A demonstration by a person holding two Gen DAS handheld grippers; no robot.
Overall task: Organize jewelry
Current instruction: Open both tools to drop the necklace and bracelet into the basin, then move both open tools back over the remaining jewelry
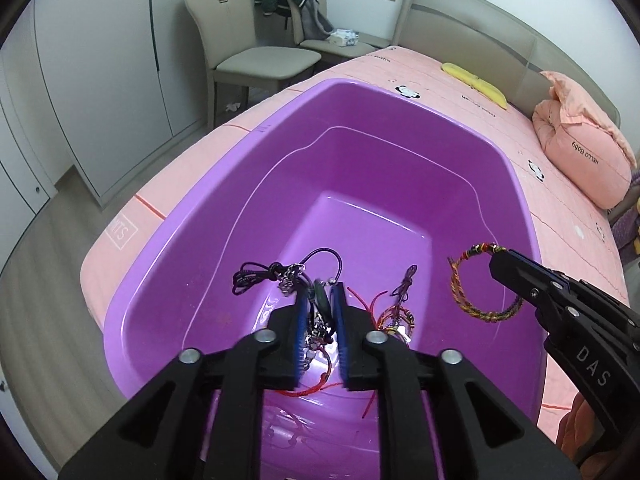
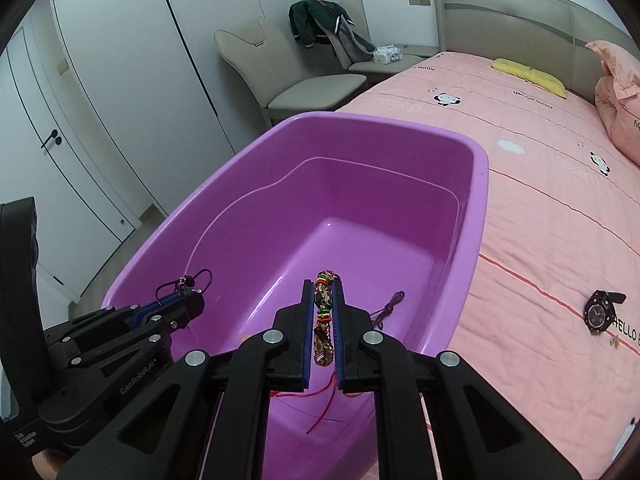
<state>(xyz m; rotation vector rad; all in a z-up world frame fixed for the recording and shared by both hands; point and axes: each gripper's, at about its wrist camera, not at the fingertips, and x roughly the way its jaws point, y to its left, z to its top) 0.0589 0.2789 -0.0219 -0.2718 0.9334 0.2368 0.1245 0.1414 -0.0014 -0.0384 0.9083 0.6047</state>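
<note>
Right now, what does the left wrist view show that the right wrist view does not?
Only the left wrist view shows the braided bracelet hanging as a full loop from the right tool, and a beaded bracelet lying on the tub floor. Only the right wrist view shows a black watch lying on the pink bedspread. Both show the purple tub, the left tool shut on a dark cord necklace, and red strings in the tub.

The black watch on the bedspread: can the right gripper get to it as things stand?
Probably not yet. The watch lies in the open on the bed, outside the purple tub, with nothing on it, but the right gripper is shut on the braided bracelet over the tub and would need to release first.
</note>
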